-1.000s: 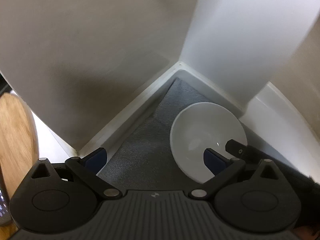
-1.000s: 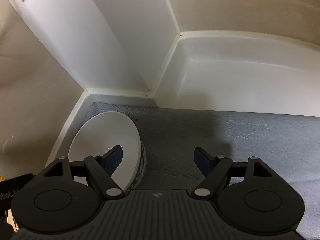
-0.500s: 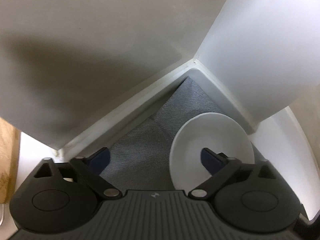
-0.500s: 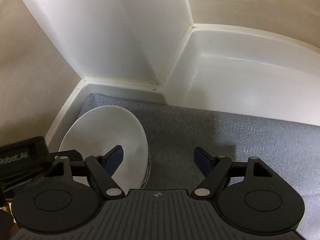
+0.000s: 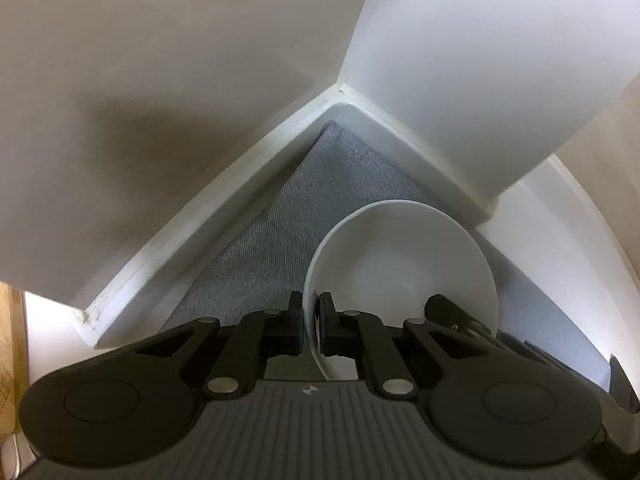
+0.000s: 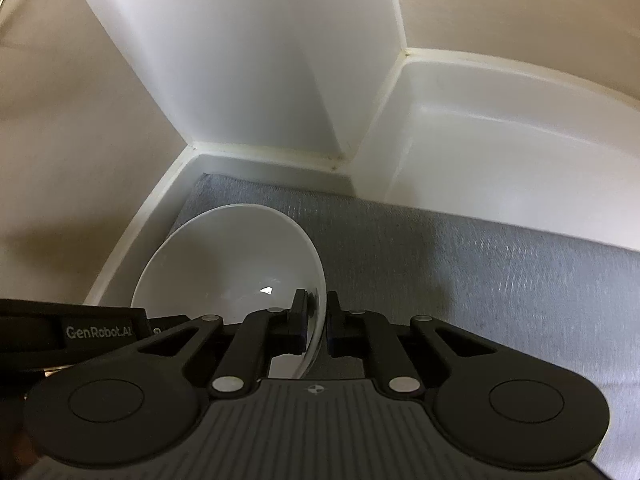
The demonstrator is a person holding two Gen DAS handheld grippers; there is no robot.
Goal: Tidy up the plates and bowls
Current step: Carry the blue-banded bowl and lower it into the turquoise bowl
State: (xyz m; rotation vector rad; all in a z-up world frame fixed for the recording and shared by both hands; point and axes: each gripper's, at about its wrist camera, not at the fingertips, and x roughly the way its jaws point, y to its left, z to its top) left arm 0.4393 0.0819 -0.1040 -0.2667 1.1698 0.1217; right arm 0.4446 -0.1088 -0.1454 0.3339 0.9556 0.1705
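Observation:
A white bowl (image 5: 400, 264) sits on a grey liner in the back corner of a white cabinet shelf. My left gripper (image 5: 311, 322) is shut on the bowl's left rim. The bowl also shows in the right wrist view (image 6: 232, 264). My right gripper (image 6: 318, 320) is shut on the bowl's right rim. Each gripper's body shows at the edge of the other's view, across the bowl.
The grey liner (image 6: 460, 264) covers the shelf floor and stretches to the right. White walls (image 5: 460, 60) close in behind and beside the bowl. A wooden surface (image 5: 10, 336) shows at the far left outside the cabinet.
Both grippers were open astride the bowl's rim one second ago. Both have closed on the rim, one on each side, and the views have shifted slightly.

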